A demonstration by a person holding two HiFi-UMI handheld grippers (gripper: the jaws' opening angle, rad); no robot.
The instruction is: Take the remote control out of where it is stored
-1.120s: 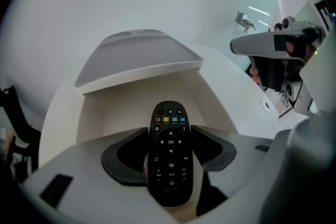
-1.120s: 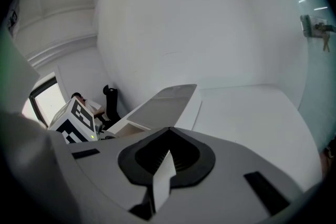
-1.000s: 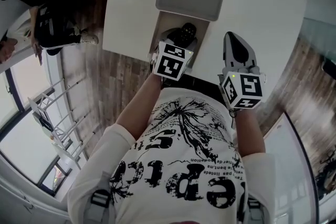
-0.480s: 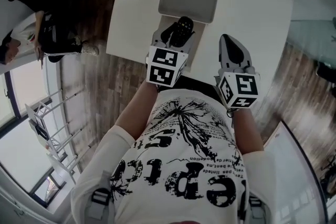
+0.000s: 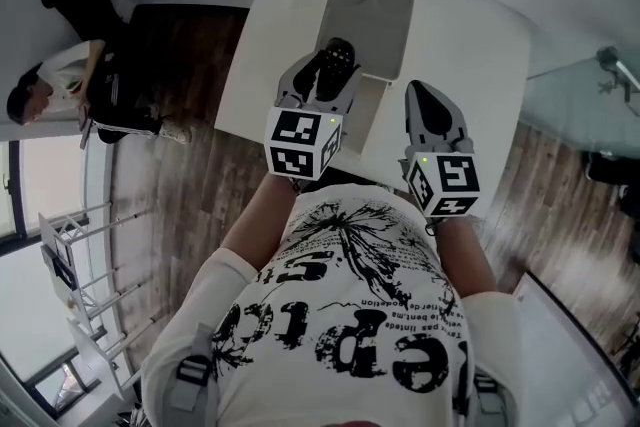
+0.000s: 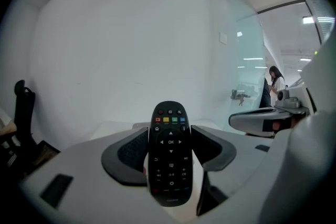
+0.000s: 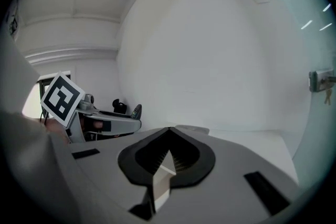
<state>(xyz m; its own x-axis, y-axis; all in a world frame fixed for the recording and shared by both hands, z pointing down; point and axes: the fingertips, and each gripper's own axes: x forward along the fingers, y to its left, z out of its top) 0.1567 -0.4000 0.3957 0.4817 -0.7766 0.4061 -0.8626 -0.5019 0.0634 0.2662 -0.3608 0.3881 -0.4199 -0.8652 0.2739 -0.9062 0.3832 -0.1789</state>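
Note:
The black remote control [image 5: 333, 65] with coloured buttons stands upright between the pads of my left gripper [image 5: 322, 75], which is shut on its lower half. In the left gripper view the remote [image 6: 169, 152] rises above both black pads, with my left gripper [image 6: 170, 157] closed against its sides and a white wall behind. It hangs above the open drawer [image 5: 372, 107] at the front edge of the white table [image 5: 470, 25]. My right gripper [image 5: 416, 93] is to the right of the drawer, shut and holding nothing; its jaws [image 7: 169, 134] meet at a point.
A grey tray [image 5: 372, 5] lies on the table just beyond the remote. A person [image 5: 60, 90] sits at the far left near a black chair. Wooden floor surrounds the table, and a glass partition [image 5: 580, 80] stands at the right.
The left gripper has lifted the remote up out of the drawer and a little to the left. The right gripper has stayed shut beside it and moved along.

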